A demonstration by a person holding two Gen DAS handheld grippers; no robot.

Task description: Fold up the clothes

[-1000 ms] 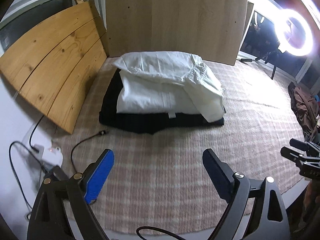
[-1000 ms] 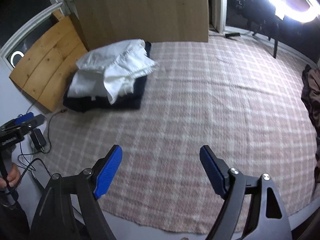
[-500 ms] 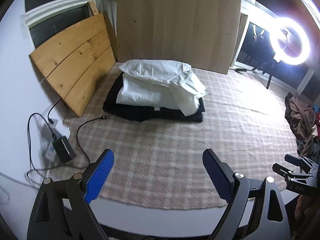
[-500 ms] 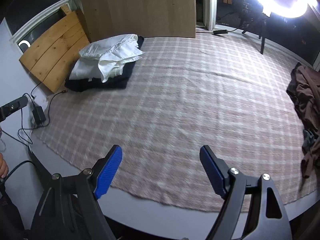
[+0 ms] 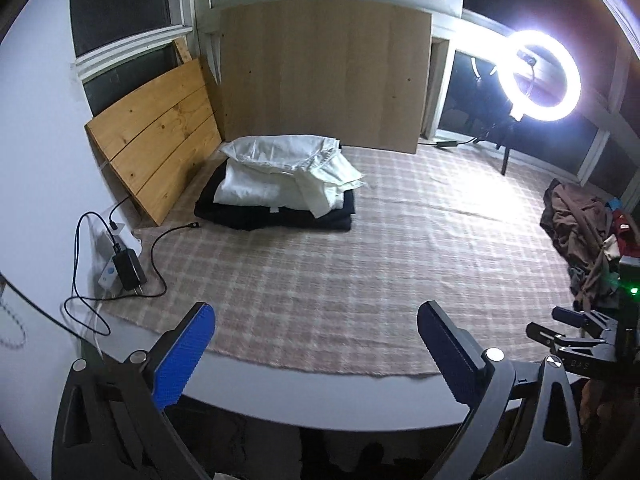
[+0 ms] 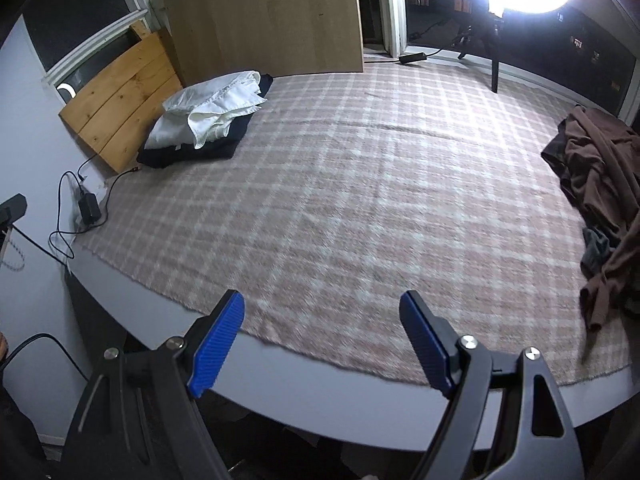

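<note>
Two tongs of mine hover empty over the pink checked blanket (image 6: 340,184): left gripper (image 5: 316,344) spreading wider, right gripper (image 6: 322,336) released. Only the right view shows the crumpled brown garment (image 6: 596,184) fully; folded white clothes (image 5: 280,176) top a black stack far left.

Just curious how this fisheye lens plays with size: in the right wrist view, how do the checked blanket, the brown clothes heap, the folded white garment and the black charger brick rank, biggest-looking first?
1. Checked blanket
2. Brown clothes heap, nearer the camera, partly cut off
3. Folded white garment
4. Black charger brick
</note>
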